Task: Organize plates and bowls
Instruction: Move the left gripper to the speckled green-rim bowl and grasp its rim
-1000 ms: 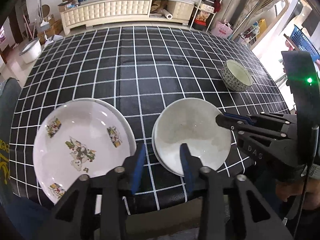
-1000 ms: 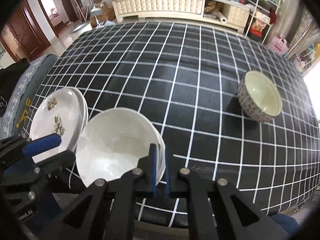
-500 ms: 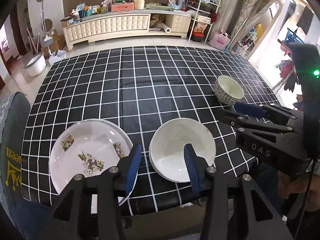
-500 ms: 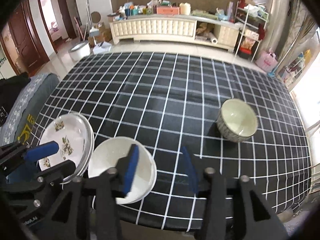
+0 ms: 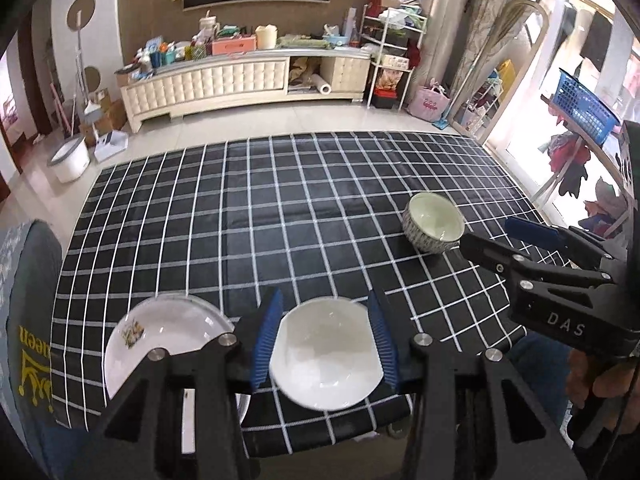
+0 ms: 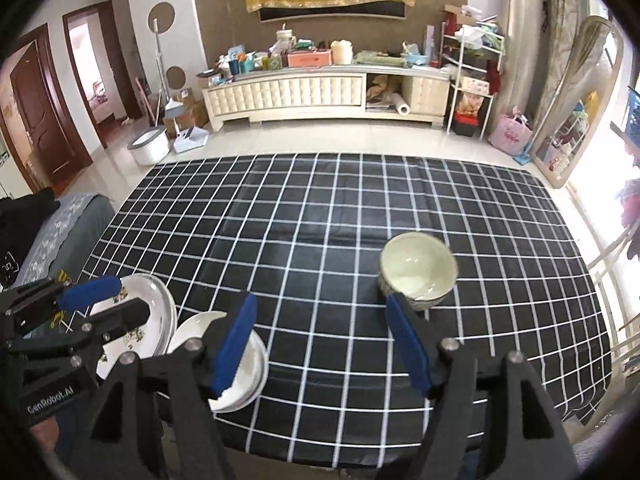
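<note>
Two white dishes point(image 5: 326, 356) sit stacked near the table's front edge, framed between the fingers of my open left gripper point(image 5: 325, 304), which hovers above and holds nothing. To their left lie the flower-printed plates point(image 5: 160, 336), stacked. A patterned bowl point(image 5: 434, 226) stands alone at the right. My right gripper point(image 6: 320, 300) is open and empty above the cloth, the patterned bowl point(image 6: 418, 272) just past its right fingertip. In the right wrist view the white dishes point(image 6: 252, 364) are partly hidden behind its left finger, and the printed plates point(image 6: 148, 320) lie under the left gripper point(image 6: 132, 298).
The table wears a black cloth with white checks point(image 5: 304, 216). A grey chair back point(image 5: 28, 320) stands at the front left. Beyond the table are a cream cabinet point(image 6: 320, 94), a white bucket point(image 6: 150, 148) on the floor and a wire shelf point(image 6: 474, 80).
The right gripper let go of the white dish's rim and opened wide. Both grippers rose and drew back from the table, and the left one spread wider.
</note>
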Demonstrator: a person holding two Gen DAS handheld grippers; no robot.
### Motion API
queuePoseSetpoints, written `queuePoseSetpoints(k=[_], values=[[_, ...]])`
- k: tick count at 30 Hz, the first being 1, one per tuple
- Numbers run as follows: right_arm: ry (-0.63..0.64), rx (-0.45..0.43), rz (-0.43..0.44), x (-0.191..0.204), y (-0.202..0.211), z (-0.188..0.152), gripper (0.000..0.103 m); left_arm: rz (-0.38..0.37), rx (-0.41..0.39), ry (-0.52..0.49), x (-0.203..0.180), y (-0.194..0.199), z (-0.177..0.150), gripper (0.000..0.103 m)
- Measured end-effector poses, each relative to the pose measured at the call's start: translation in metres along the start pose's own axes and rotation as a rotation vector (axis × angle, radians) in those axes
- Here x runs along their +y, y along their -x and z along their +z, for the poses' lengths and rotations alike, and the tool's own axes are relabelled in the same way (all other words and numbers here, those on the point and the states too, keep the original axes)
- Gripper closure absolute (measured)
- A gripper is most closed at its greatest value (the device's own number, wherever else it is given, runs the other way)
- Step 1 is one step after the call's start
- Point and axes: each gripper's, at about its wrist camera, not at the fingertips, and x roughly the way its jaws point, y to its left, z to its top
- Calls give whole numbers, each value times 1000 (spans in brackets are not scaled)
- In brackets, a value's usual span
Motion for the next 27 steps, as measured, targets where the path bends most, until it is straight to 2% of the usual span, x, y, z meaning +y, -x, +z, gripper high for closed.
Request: queuePoseSetpoints(k=[17,27], values=[[-63,-33,-35,-75,14,15,31,-43,-33,-121,-74,-30,52,61],[-87,-16,-49,-114,-6,20,31,-28,17,-163,-106,-72,73,61]])
